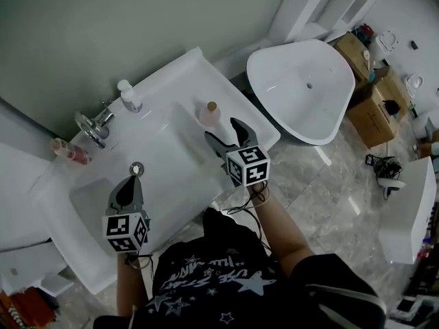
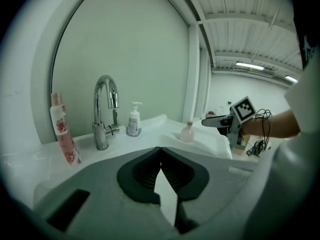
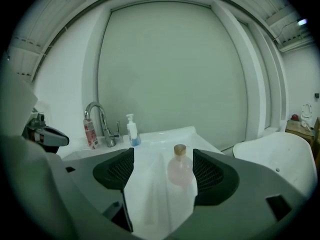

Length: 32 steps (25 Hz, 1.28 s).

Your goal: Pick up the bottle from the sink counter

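A small round pink bottle (image 1: pixel 209 115) with a gold cap stands on the right rim of the white sink counter (image 1: pixel 185 74). My right gripper (image 1: pixel 223 130) is open just in front of it. In the right gripper view the bottle (image 3: pixel 179 169) stands between and slightly beyond the two spread jaws, closer to the right one, and I see no contact. My left gripper (image 1: pixel 130 182) hovers over the basin near the drain (image 1: pixel 136 168), its jaws shut with nothing in them. From the left gripper view the bottle (image 2: pixel 187 132) shows far off with the right gripper (image 2: pixel 212 120) beside it.
A chrome faucet (image 1: pixel 92 123), a white pump bottle (image 1: pixel 128 96) and a tall pink flowered bottle (image 1: pixel 68 151) line the back of the counter. A white tub (image 1: pixel 302 91) sits to the right, with cardboard boxes (image 1: pixel 370 94) beyond it.
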Motion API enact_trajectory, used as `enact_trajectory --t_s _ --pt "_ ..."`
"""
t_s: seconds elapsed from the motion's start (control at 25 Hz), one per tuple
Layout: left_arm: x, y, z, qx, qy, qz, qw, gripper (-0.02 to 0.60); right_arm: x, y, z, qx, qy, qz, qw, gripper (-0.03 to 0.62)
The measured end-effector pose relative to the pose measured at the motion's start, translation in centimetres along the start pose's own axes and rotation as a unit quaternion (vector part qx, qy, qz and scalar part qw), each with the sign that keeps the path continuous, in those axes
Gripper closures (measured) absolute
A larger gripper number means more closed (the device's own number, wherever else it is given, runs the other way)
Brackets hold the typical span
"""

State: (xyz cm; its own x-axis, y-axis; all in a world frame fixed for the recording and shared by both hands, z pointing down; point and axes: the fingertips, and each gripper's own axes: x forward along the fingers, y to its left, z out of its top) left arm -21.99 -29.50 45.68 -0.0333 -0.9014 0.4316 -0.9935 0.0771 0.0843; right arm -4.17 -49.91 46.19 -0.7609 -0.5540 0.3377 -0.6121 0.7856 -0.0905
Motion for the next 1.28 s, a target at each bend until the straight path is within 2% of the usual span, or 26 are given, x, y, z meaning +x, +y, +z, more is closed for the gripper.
enact_trajectory --t_s 0.2,0.32,0.72,0.84,0.96,1.28 --pt "2.7 -0.5 0.7 -0.010 0.010 0.021 0.9997 0.563 3.8 -1.6 -1.0 -0.007 0.027 0.029 0.999 0.247" --pt "3.8 -0.6 0.4 -0.016 0.021 0.033 0.9991 0.563 5.8 -2.6 -1.8 -0.010 0.041 0.032 0.999 0.263" --pt "5.8 -1.3 -0.2 -0.035 0.044 0.063 0.9964 0.563 10.0 -3.9 -2.1 -0.070 0.057 0.045 0.995 0.344" --pt "5.8 -1.6 -0.4 -0.039 0.046 0.065 0.9960 0.563 10.6 -3.8 -2.2 -0.084 0.051 0.042 0.994 0.369" --pt "5.5 -1.8 -0.6 -0.045 0.045 0.066 0.9958 0.563 10.8 -4.1 -2.2 -0.101 0.047 0.023 0.994 0.430" --pt "4.3 -1.5 -2.0 -0.049 0.053 0.071 0.9948 0.563 10.8 -4.3 -2.2 -0.075 0.053 0.023 0.996 0.453"
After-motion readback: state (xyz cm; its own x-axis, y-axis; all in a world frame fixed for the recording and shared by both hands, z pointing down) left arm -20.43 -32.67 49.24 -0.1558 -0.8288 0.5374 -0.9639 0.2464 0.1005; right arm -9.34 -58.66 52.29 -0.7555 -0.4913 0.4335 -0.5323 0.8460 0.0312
